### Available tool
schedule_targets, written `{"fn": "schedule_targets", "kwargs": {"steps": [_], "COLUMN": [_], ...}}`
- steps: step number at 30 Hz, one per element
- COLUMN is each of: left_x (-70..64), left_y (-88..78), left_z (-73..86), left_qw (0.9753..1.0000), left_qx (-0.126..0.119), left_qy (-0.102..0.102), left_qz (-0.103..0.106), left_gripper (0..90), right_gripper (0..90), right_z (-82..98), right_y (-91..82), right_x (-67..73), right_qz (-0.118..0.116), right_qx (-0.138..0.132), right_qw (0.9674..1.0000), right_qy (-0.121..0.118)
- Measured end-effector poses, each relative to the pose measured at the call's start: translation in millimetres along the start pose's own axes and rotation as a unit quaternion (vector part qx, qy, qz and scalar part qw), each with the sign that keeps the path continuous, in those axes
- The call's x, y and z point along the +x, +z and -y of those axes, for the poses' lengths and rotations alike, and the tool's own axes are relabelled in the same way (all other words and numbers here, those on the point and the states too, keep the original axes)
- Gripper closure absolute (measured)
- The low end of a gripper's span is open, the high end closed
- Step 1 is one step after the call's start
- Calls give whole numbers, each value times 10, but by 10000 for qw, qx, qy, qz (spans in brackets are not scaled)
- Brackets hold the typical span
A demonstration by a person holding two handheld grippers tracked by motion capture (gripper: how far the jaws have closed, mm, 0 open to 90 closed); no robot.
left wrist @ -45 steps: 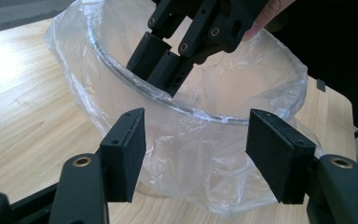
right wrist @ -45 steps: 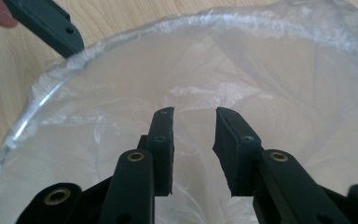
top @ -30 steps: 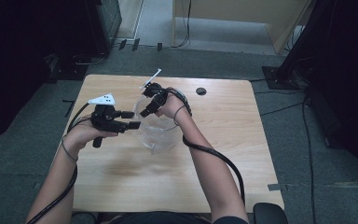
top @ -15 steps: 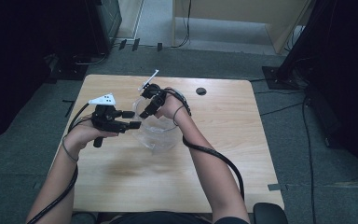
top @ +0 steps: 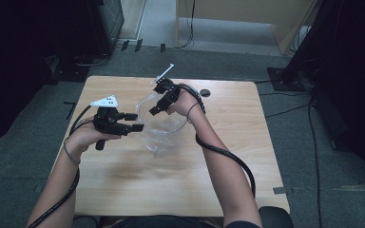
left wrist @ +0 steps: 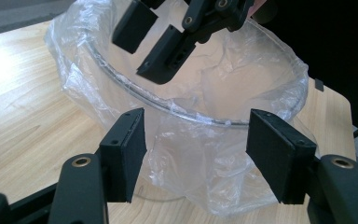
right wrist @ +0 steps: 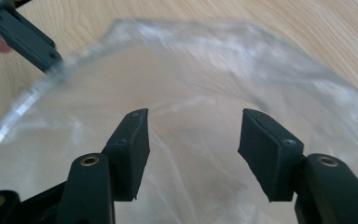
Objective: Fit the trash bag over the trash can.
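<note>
The clear bowl (left wrist: 186, 116), lined with a plastic bag (left wrist: 205, 168), sits mouth-up on the worktop (top: 171, 190). The left hand-held gripper (left wrist: 196, 154) gapes wide beside its rim, gripping nothing. The right hand-held gripper (right wrist: 193, 149) hangs above the opening, its jaws just opened and empty.

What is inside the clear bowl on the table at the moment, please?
A clear plastic bag lines the bowl and drapes over its rim. The right tongs hang open above it. The bowl's bottom is blurred by crinkled film.

The high view is dim, its left and right edges nearly black, while the desk (top: 171, 190) is evenly lit from above with soft shadows. Both gripper views are brighter. Glare whitens the desk's left side in the left gripper view. The bag (right wrist: 242, 60) looks blurred in the right gripper view.
</note>
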State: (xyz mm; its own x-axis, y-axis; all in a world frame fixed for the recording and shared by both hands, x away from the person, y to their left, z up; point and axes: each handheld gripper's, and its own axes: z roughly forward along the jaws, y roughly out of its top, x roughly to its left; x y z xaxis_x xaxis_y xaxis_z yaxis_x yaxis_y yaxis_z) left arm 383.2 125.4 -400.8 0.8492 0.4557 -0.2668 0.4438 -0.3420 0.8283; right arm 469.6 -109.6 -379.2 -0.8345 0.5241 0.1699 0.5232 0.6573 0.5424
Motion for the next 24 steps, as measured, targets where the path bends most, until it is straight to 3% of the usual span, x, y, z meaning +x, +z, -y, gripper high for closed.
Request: {"fn": "schedule_targets", "kwargs": {"steps": [7, 12, 16, 20, 24], "left_x": [3, 0, 1, 1, 4], "left_y": [1, 1, 4, 0, -1], "left_z": [4, -2, -1, 0, 1], "left_qw": [10000, 10000, 10000, 10000, 10000], "left_qx": [1, -2, -18, -8, -35], "left_qy": [-6, 5, -1, 8, -9], "left_qz": [-18, -24, -9, -34, -46], "left_gripper": [367, 367, 366, 365, 365], "right_gripper": [507, 528, 485, 415, 349], "right_z": [245, 333, 398, 418, 447], "right_y": [-80, -127, -105, -57, 9], "right_x": [-55, 47, 156, 205, 224], "right_qz": [-61, -44, -129, -37, -16], "right_qx": [-232, -47, 15, 190, 329], "right_qw": [9995, 9999, 9994, 9979, 9977], "right_qy": [190, -138, -330, -623, -592]}}
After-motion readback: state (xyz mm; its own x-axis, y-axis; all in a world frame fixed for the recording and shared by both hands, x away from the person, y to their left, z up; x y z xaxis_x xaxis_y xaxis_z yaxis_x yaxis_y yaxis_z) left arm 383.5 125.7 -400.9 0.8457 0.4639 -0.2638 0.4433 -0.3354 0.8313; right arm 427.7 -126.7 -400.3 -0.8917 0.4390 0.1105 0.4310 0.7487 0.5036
